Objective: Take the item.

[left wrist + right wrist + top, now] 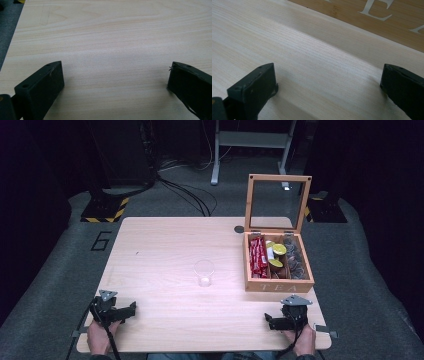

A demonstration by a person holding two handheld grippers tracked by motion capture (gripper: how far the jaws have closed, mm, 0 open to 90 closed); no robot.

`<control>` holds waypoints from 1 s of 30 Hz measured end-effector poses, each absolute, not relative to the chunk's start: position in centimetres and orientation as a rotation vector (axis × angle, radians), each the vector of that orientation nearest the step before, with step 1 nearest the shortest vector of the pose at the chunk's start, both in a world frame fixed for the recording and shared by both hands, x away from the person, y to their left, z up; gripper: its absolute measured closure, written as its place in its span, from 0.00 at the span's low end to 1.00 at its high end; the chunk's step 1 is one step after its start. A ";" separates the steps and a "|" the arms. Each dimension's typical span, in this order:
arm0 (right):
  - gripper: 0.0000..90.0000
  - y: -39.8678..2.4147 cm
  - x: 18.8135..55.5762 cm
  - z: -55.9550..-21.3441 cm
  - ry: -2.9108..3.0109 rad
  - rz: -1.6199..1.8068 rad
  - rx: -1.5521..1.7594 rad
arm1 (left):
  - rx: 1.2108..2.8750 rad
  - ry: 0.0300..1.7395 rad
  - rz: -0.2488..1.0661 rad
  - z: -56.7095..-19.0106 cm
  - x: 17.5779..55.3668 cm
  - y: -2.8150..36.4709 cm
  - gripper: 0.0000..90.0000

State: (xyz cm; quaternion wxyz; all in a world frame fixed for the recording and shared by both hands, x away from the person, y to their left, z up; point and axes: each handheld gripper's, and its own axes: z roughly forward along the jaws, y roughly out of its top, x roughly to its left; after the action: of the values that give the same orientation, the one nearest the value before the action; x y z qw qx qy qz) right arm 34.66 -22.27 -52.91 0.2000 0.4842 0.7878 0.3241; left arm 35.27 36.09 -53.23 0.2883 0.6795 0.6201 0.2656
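Note:
A wooden tea box (278, 285) marked TEA stands at the table's right with its glass lid (276, 202) raised upright. Inside lie red packets (258, 256), yellow-topped pods (276, 255) and dark pouches (295, 261). A clear empty glass (204, 272) stands at the table's middle. My left gripper (131, 310) rests on the front left of the table, open, with bare wood between its jaws (115, 72). My right gripper (270, 321) rests at the front right, open, and its jaws frame bare wood (328, 75) just before the box's lettered front (387, 15).
The light wooden table (165, 245) stands on grey carpet. Black cables (185, 192) run across the floor behind it. A grey metal stand (250, 142) and hazard-striped bases (107, 210) sit further back. A small dark disc (239, 229) lies near the box's back left corner.

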 end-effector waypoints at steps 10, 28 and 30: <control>0.03 -22.4 34.7 -52.5 2.236 0.911 1.340 | 1.821 1.653 0.706 -53.2 35.5 36.0 0.00; 0.03 -23.9 33.8 -47.2 2.170 1.008 1.402 | 1.816 1.659 0.703 -53.2 35.4 35.9 0.01; 0.03 -24.2 34.1 -46.2 2.161 1.007 1.397 | 1.817 1.659 0.703 -53.2 35.4 35.9 0.00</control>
State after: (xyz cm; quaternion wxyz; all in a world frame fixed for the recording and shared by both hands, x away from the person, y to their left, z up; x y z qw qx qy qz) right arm 34.08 -24.21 -46.24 0.1881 0.4966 0.7680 0.3580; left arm 35.45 35.94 -53.20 0.2874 0.6801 0.6210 0.2630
